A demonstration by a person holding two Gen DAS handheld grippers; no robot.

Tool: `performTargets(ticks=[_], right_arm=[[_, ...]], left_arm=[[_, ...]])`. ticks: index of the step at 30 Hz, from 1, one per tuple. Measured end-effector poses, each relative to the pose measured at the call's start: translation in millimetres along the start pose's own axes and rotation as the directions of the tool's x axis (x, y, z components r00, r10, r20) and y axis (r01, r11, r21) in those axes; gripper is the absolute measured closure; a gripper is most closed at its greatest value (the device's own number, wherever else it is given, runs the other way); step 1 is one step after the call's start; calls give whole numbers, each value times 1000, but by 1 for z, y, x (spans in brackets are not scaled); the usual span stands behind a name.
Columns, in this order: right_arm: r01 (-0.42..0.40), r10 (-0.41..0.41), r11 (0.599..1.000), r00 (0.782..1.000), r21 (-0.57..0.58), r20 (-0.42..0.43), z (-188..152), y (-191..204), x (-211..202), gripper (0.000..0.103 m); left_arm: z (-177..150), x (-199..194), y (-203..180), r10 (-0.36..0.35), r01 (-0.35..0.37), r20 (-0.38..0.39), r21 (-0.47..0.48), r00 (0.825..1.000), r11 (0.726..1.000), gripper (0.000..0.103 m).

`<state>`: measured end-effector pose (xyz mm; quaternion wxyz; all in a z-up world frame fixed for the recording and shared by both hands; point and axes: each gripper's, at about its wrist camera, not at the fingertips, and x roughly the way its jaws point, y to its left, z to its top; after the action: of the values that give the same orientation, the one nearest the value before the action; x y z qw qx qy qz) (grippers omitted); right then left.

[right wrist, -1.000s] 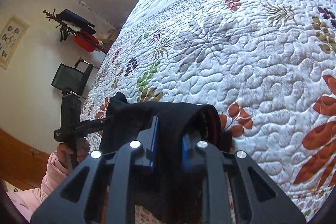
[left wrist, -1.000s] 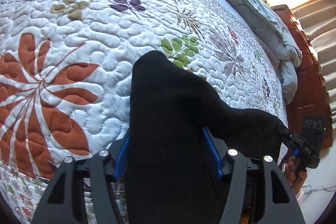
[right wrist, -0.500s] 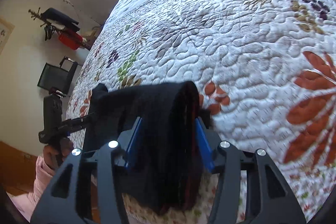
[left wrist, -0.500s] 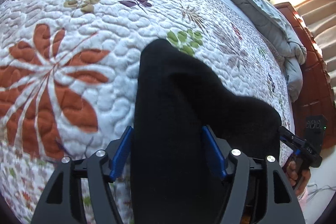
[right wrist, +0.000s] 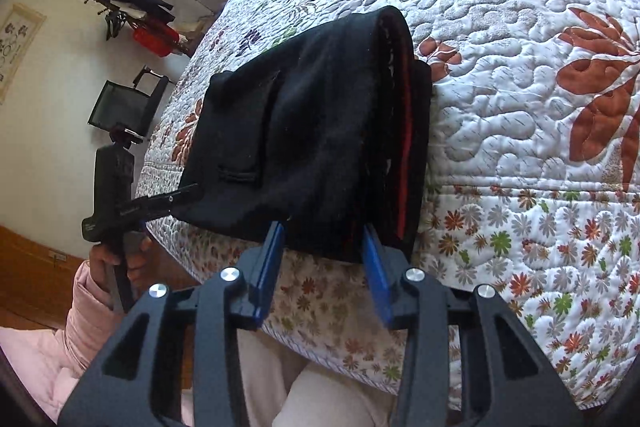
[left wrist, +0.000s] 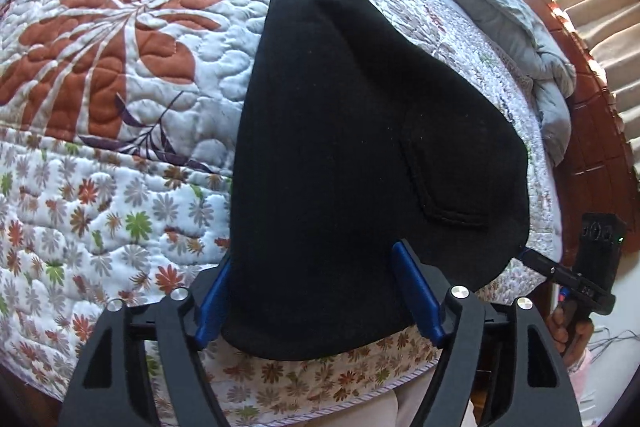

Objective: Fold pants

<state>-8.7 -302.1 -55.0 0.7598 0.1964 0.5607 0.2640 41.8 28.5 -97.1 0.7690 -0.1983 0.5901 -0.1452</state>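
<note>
Folded black fabric pants (left wrist: 360,147) on floral quilted bedspread (left wrist: 120,87); left gripper (left wrist: 316,303) and right gripper (right wrist: 324,259) both spread wide, clamping nothing.

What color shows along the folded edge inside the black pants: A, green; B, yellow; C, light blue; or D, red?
D: in the right wrist view a red strip runs along the layered edge of the folded black pants, which lie on the quilt.
</note>
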Motion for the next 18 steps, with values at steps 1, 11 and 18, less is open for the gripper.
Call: performTargets(ticks=[1, 11, 18], right_arm=[[3, -3, 1000, 1000, -2, 3, 3, 0, 2, 73], [90, -90, 996, 996, -11, -12, 4, -8, -11, 101], [111, -110, 994, 993, 20, -43, -2, -20, 7, 100]], left_arm=[[1, 1, -3, 13, -13, -3, 4, 1000, 1000, 27], [0, -7, -5, 59, -59, 0, 5, 998, 998, 55], [-4, 0, 3, 56, -56, 0, 6, 998, 998, 50]])
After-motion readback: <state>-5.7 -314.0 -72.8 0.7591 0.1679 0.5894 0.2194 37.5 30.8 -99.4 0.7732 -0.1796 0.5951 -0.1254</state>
